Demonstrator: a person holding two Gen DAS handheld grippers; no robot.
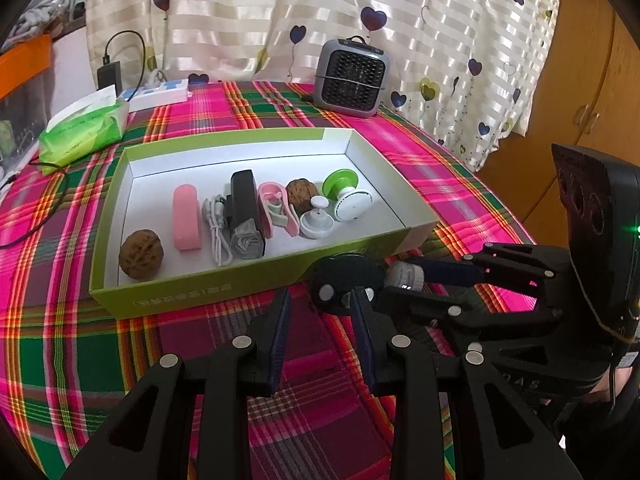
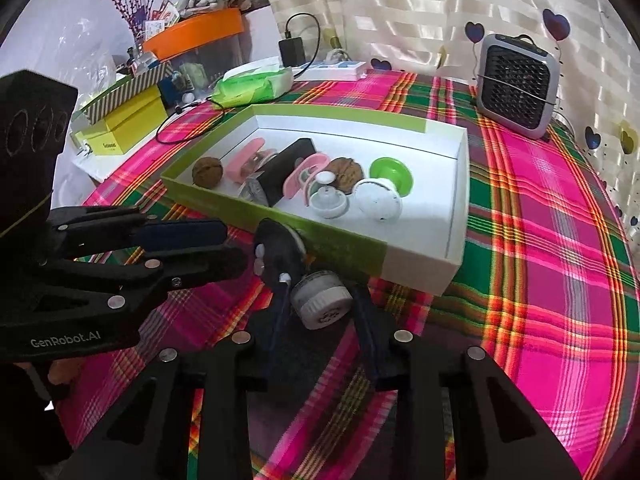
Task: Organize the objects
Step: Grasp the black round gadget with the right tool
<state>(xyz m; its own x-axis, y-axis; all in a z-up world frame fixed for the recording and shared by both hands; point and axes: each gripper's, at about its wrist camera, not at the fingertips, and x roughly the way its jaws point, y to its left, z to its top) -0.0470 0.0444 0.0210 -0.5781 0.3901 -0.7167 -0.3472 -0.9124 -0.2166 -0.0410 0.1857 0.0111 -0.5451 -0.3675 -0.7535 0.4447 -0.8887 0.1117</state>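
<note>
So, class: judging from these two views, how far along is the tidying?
Done: walnuts, clips and suction cups already lie in the green box. In hand: the right gripper holds the black-and-white suction cup outside the box. Left: placing it inside. The left gripper is open, empty.

A woven pink, green and orange plaid cloth (image 1: 400, 148) covers the tabletop, matt and finely ribbed. On it sits a shallow green cardboard box (image 1: 240, 300) with a smooth white paper lining. Inside, two brown walnuts (image 1: 141, 254) look rough and wrinkled, while the pink plastic case (image 1: 186, 216) and white plastic round knob (image 1: 352, 205) look smooth. At the far right, a grey plastic fan heater (image 1: 352, 78) has a black grille. Behind hangs a satiny striped cream curtain (image 1: 280, 12).
</note>
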